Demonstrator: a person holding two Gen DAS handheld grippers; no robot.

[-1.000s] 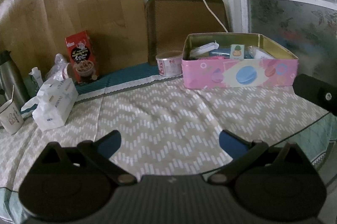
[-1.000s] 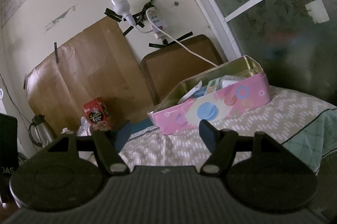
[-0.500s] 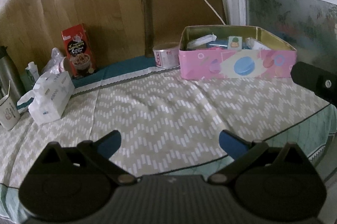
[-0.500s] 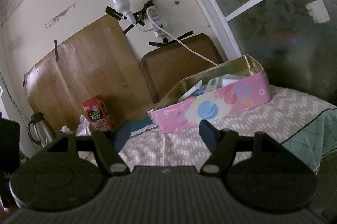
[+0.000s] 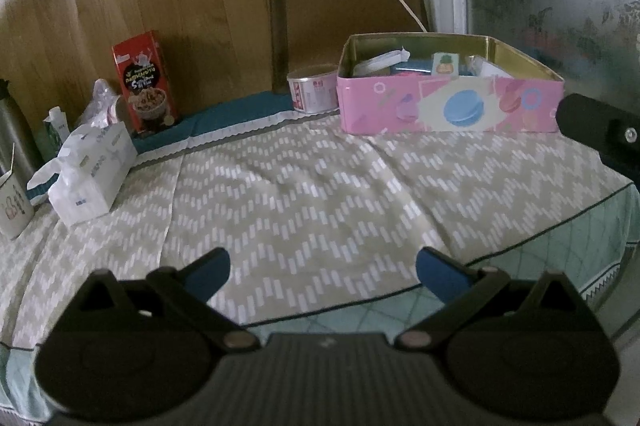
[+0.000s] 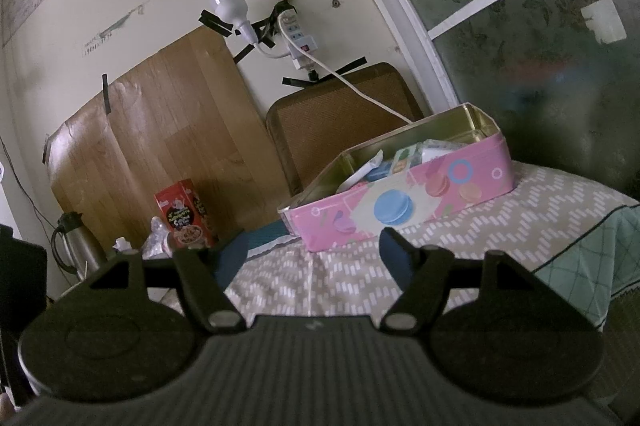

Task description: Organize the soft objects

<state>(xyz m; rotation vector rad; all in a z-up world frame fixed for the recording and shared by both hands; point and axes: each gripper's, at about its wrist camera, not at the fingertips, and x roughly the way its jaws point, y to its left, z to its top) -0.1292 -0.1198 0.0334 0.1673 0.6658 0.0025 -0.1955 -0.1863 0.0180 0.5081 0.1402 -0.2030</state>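
While both my left gripper [image 5: 323, 268] and right gripper [image 6: 314, 252] stood apart and empty, the pink tin [image 5: 450, 105] half hid its jumbled contents from me.

The table is covered by a beige zigzag-patterned cloth [image 5: 304, 193] with a pale green checked border at its near edge. At 1 o'clock on it stands an open pink tin [image 5: 450, 107] with packets inside. Just left of the tin, at 12 o'clock, sits 1 small round tub [image 5: 314, 91]. At 10 o'clock a red carton [image 5: 145, 81] stands upright on a teal strip. At 9 o'clock lies a white tissue pack [image 5: 94, 171], with a paper cup [image 5: 12, 203] at the far left edge.
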